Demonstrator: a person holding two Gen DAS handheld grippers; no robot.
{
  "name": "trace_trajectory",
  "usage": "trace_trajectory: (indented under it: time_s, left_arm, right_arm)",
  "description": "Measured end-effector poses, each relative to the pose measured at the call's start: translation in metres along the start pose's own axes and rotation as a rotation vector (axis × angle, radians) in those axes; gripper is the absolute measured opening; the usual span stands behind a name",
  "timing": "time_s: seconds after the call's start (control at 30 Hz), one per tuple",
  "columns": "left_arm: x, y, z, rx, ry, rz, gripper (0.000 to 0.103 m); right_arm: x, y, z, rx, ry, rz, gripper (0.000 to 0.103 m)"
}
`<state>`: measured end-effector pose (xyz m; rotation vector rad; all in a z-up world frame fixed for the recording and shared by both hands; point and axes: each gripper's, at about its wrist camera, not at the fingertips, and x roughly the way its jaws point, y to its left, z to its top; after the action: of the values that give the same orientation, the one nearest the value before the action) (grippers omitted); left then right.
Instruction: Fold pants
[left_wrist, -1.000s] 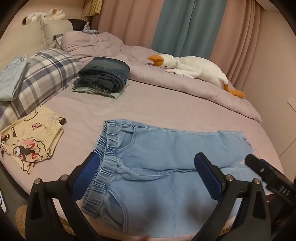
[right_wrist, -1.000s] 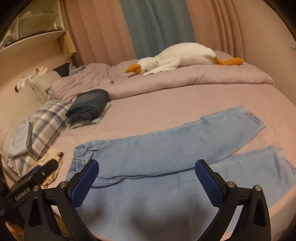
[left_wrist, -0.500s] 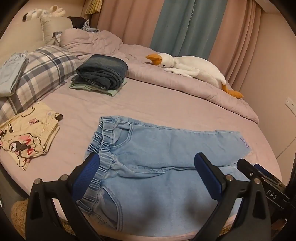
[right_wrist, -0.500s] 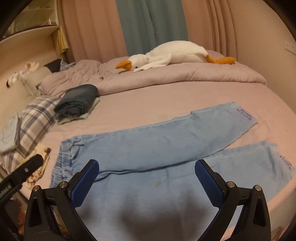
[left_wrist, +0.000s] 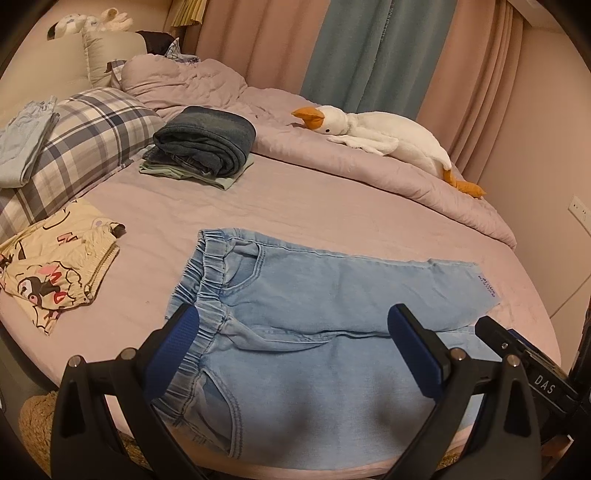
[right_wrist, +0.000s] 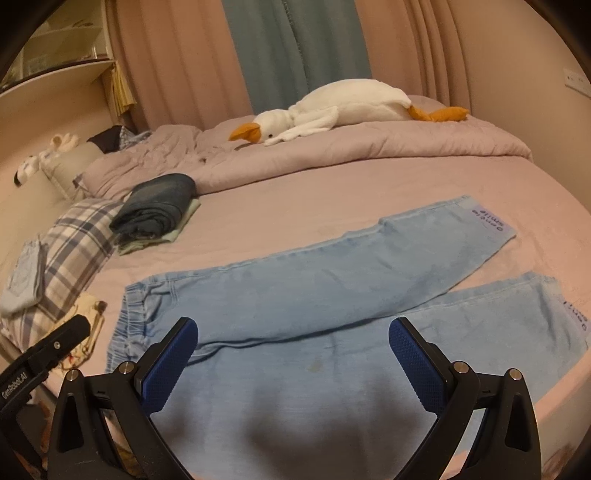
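Light blue denim pants lie flat on the pink bed, elastic waistband to the left, both legs stretched to the right. My left gripper hovers open above the waistband and hip, nothing between its blue pads. My right gripper stands open above the near leg around the thigh, holding nothing. The right gripper's body shows at the right edge of the left wrist view; the left one's at the lower left of the right wrist view.
A stack of folded dark jeans on green cloth lies mid-bed. A cream cartoon-print garment sits left of the pants. A plaid pillow, a rumpled duvet and a plush goose lie behind. The bed's edge is just below the pants.
Both grippers have drawn back and shifted slightly, so more of the pants and bed shows. The pants lie unchanged; both grippers stay open.
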<state>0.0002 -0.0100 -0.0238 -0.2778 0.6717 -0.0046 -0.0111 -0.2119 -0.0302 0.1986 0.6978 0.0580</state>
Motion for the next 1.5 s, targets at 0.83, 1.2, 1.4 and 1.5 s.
trace_trajectory:
  time_s: [0.83, 1.2, 1.4, 1.5]
  left_arm:
    - [0.005, -0.006, -0.003, 0.013, 0.033, -0.021, 0.101]
    - [0.01, -0.008, -0.004, 0.032, 0.053, -0.018, 0.101]
    - [0.013, -0.01, -0.005, 0.04, 0.066, -0.019, 0.101]
    - [0.015, -0.012, -0.006, 0.045, 0.07, -0.017, 0.101]
  right_arm:
    - [0.001, 0.0, -0.003, -0.004, 0.002, -0.048, 0.103]
    - [0.005, 0.0, -0.003, 0.002, 0.014, -0.063, 0.103]
    - [0.005, -0.001, -0.003, 0.004, 0.018, -0.064, 0.103]
    - [0.005, -0.002, -0.004, 0.007, 0.019, -0.065, 0.103]
